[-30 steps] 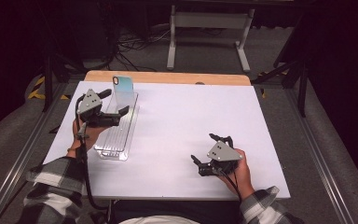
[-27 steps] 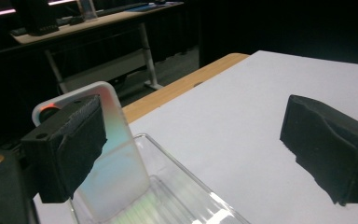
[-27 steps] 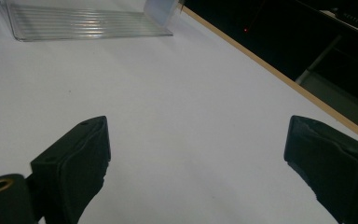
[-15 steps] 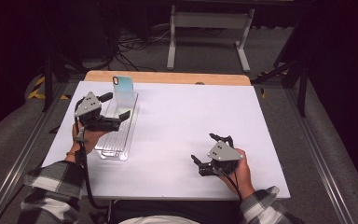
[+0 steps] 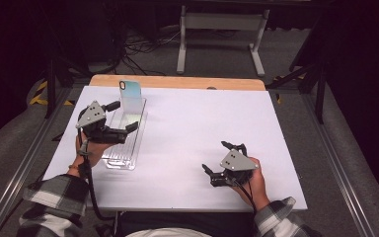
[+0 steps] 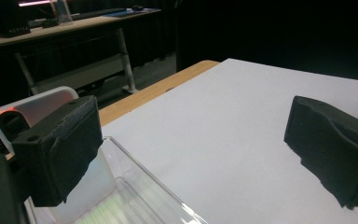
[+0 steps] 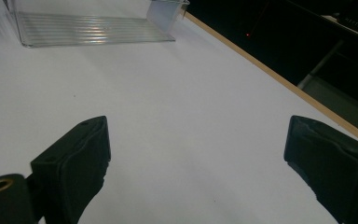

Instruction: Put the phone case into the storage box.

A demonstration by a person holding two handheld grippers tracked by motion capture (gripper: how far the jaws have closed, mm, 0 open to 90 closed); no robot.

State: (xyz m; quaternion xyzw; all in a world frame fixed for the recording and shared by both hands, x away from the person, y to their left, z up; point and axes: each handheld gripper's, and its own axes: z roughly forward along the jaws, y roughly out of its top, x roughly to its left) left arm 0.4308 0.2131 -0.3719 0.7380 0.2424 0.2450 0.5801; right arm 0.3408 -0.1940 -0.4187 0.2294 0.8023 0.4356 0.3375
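Between the wide-open jaws of the left gripper [image 5: 120,116]: clear tray [image 5: 123,148] with upright phone [image 5: 130,92]
Approach step, likely; next, close on the phone. Right gripper [image 5: 222,164] rests open, well apart

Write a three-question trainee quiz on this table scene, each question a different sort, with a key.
1. True or false: the phone lies flat on the white table.
2. Which gripper hovers over the clear tray? A) left gripper B) right gripper
3. Fill in: both grippers are ____ (open or shut).

Key
1. False. It stands upright at the far end of the clear tray.
2. A. The right gripper rests near the table's front edge, apart from the tray.
3. Open. Each gripper view shows its black jaws spread wide with nothing between them.
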